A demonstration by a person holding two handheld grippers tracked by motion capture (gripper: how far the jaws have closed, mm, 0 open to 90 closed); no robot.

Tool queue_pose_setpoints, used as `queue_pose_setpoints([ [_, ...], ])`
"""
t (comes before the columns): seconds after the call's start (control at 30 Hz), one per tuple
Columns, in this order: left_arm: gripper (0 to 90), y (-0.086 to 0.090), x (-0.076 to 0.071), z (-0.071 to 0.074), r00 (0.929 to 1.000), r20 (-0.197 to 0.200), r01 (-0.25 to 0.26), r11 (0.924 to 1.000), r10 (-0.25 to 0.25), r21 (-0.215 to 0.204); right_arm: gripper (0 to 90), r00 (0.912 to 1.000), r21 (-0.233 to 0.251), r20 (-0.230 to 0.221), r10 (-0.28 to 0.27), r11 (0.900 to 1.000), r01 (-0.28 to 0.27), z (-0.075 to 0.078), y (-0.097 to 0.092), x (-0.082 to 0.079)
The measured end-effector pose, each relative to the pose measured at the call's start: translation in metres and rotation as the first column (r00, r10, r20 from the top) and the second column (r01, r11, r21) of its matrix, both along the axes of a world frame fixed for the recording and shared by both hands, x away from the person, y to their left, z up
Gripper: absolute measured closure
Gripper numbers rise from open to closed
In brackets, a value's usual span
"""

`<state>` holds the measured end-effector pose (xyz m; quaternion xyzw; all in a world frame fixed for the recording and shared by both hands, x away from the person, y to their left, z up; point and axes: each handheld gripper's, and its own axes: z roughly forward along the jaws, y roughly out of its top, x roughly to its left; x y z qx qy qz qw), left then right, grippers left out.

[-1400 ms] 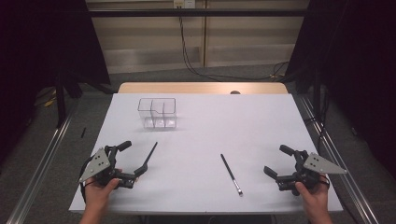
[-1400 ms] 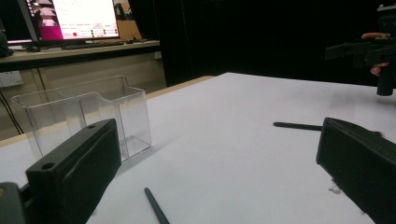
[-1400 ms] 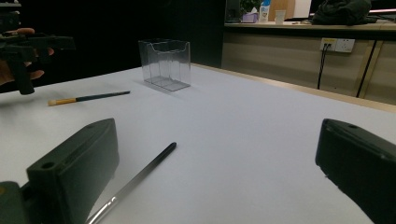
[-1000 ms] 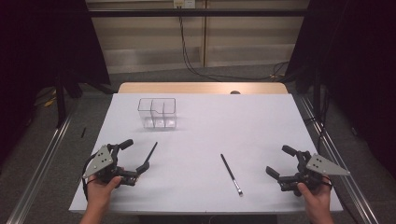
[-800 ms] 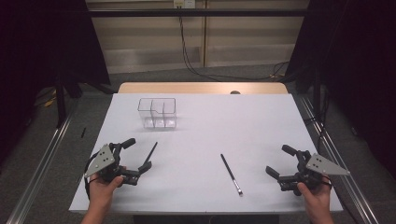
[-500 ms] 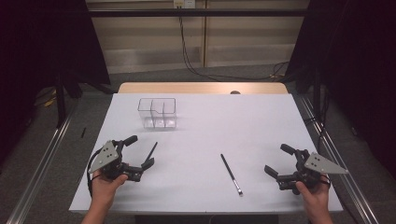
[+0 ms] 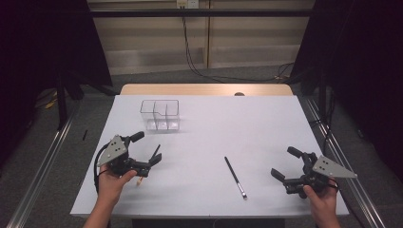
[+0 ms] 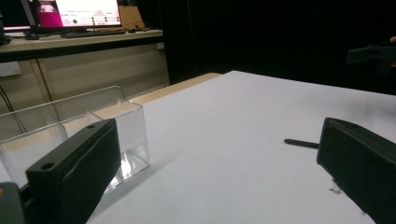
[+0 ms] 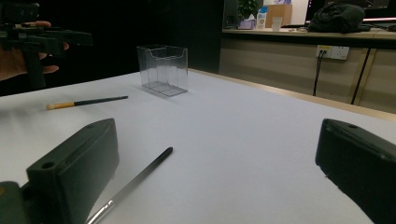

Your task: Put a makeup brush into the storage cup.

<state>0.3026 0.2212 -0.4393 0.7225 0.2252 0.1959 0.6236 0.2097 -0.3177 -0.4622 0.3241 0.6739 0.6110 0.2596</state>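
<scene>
Two thin dark brushes lie on the white table. One has a tan end and lies at the left, partly under my left gripper. That gripper is open, is held above the table and holds nothing. The other brush has a silver end and lies near the middle, ahead of my right gripper's left jaw. My right gripper stands open and empty at the front right, apart from that brush. A clear divided container stands at the back left.
The clear container stands close ahead of my left gripper's left jaw. A wooden strip edges the table's far side. Metal rails run along both sides of the table. Desks with screens stand in the background.
My left gripper has moved forward and to the right, over the tan-ended brush and nearer the container. The right gripper has hardly moved. Both brushes lie where they were.
</scene>
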Motion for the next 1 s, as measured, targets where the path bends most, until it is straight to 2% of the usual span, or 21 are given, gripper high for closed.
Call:
queue_pose_setpoints([
  [0.27, 0.0, -0.011, 0.010, 0.001, 0.9999, 0.005, 0.011, 0.9999, -0.011, 0.001, 0.0, 1.0000, 0.002, -0.004, 0.000, 1.0000, 0.000, -0.001, -0.002, -0.001],
  [0.53, 0.0, -0.016, 0.015, 0.001, 0.9999, -0.006, 0.011, 0.9999, -0.011, 0.000, 0.0, 1.0000, -0.016, -0.002, 0.008, 0.9998, -0.008, -0.001, 0.000, -0.003],
  [0.6, 0.0, -0.017, 0.016, 0.002, 0.9998, -0.016, 0.007, 0.9999, -0.007, 0.013, 0.0, 0.9999, -0.023, -0.003, 0.011, 0.9997, -0.011, -0.001, -0.001, -0.004],
  [0.67, 0.0, -0.018, 0.018, 0.002, 0.9986, -0.053, -0.001, 0.9998, 0.003, 0.022, 0.0, 0.9999, -0.025, -0.005, 0.011, 0.9996, -0.011, -0.001, -0.001, -0.005],
  [1.0, 0.0, -0.017, 0.023, -0.001, 0.9926, -0.121, 0.000, 0.9976, 0.009, 0.070, 0.0, 0.9999, -0.031, -0.006, 0.014, 0.9994, -0.014, -0.001, 0.000, -0.005],
])
